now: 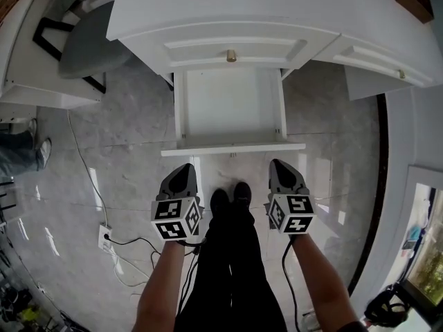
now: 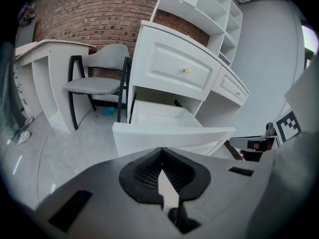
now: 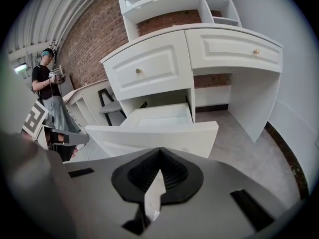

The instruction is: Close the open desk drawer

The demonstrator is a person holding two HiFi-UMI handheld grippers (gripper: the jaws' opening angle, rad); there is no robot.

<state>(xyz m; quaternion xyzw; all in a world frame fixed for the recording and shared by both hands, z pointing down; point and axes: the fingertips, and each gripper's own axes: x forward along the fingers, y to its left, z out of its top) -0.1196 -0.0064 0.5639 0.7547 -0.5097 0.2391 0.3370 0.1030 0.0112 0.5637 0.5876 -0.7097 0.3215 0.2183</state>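
The white desk has its lower drawer pulled out toward me, and the drawer is bare inside. The drawer's front panel faces both grippers. Above it a second drawer with a brass knob is closed. My left gripper is shut and empty, just short of the panel's left part. Level with it, my right gripper is also shut and empty, before the panel's right part. Neither touches the drawer.
A grey chair stands left of the desk by a white side table. A power strip and its cable lie on the floor at left. My shoes stand below the drawer. A person stands far left.
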